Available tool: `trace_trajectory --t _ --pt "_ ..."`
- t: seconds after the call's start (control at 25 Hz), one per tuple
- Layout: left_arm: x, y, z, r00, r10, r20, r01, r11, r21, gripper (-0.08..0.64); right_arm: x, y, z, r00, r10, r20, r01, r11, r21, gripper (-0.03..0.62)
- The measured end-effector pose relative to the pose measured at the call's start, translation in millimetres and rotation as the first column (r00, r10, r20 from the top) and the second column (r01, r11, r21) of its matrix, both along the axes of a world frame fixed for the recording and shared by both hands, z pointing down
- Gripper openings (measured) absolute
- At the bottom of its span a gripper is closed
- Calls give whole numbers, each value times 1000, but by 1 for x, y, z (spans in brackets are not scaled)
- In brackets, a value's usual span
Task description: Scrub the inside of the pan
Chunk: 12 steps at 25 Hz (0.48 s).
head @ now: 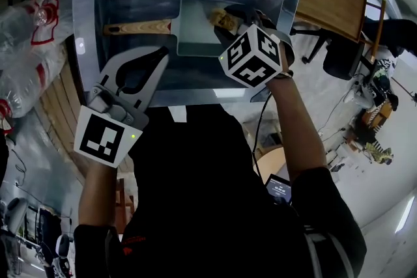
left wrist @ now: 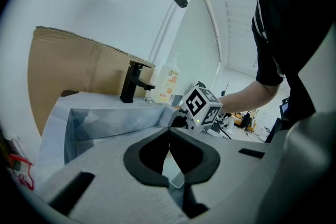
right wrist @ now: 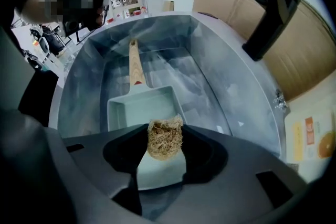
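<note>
Slippage looks the likeliest trouble from the head view: the pan (head: 195, 26) lies loose on the floor of the sink (head: 88, 23), its wooden handle (head: 137, 27) pointing at the sink's left wall, and nothing pins it; the left gripper (head: 146, 62) hangs over the near rim at the left corner, apart from that handle, so a hard stroke would probably shove the pan toward a wall; the right gripper (head: 242, 23) reaches over the pan's right end with a scrubber (head: 220, 17). From the left gripper view, the left gripper (left wrist: 169, 131) has its jaws pressed together on nothing, with the sink (left wrist: 105, 118) beyond; a tap (left wrist: 131, 81) and a soap bottle (left wrist: 167, 84) stand on the far rim. From the right gripper view, the right gripper (right wrist: 165, 136) pinches the fibrous scrubber (right wrist: 165, 139) by a narrow bite, so a sideways drag might twist it free; the pan (right wrist: 142, 107) below appears empty, and the sink (right wrist: 231, 92) holds only the pan; whether scrubber and pan touch cannot be told.
</note>
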<state>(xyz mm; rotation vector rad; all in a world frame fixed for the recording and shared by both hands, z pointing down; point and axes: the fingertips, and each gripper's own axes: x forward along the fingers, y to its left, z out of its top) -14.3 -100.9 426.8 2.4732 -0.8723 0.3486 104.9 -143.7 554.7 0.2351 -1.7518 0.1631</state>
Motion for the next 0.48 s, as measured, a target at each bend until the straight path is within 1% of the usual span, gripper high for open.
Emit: trace_trajectory --t 0.12,0.48 --pt "-13 5 0 1000 -10 6 10 1000 2 18 -20 8 -2 1000 -8 26 9 1000 -13 193" --pt "-46 20 1 999 -45 13 45 999 -1 18 -58 27 2 998 -51 38 52 998 -31 193"
